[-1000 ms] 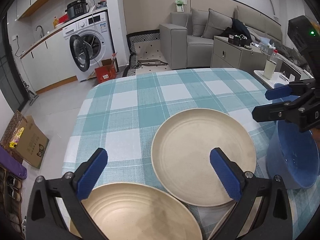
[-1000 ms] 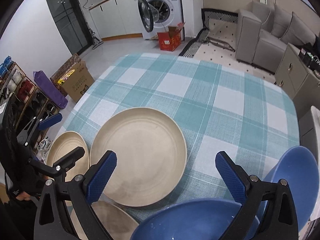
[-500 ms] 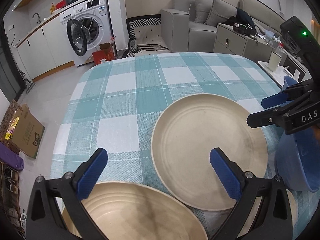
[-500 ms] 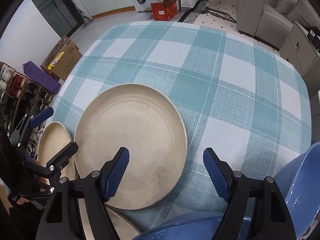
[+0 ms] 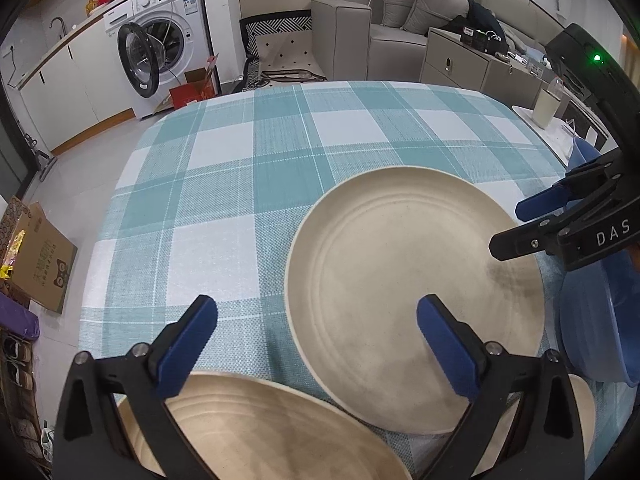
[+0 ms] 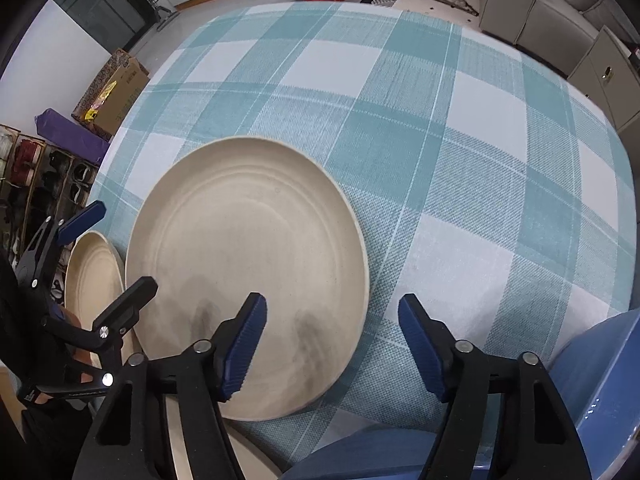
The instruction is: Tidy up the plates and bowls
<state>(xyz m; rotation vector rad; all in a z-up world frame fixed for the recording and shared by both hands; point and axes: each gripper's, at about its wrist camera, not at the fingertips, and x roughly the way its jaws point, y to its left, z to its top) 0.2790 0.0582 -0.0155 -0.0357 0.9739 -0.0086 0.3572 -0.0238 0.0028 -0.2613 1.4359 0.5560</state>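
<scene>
Nearest the left camera, left gripper (image 5: 316,316), jaws wide and lately narrowed a little, nothing between the blue pads (image 5: 188,344); poised over the near edge of the table (image 5: 248,168), above the gap between two beige plates. Under its left finger, small plate (image 5: 256,428) at the table's front edge. Just beyond, to the right, big plate (image 5: 408,292), flat on the checked cloth, its near rim lying over the small plate's edge. Right of that, blue bowl (image 5: 592,320), close beside the big plate; whether touching, cannot tell.

From the right camera, right gripper (image 6: 332,344), jaws part-way in and lately closing, released, clamping nothing; left pad over the big plate's (image 6: 244,264) near rim, right pad over bare cloth. Below and right of it, two blue bowls (image 6: 596,384) at the frame's edge. Left gripper (image 6: 104,264) at far left, over the small plate (image 6: 92,276).

Farther off, past the table: cardboard box (image 5: 40,256) on the floor, washing machine (image 5: 160,36) with its door open, grey sofa (image 5: 384,20).
</scene>
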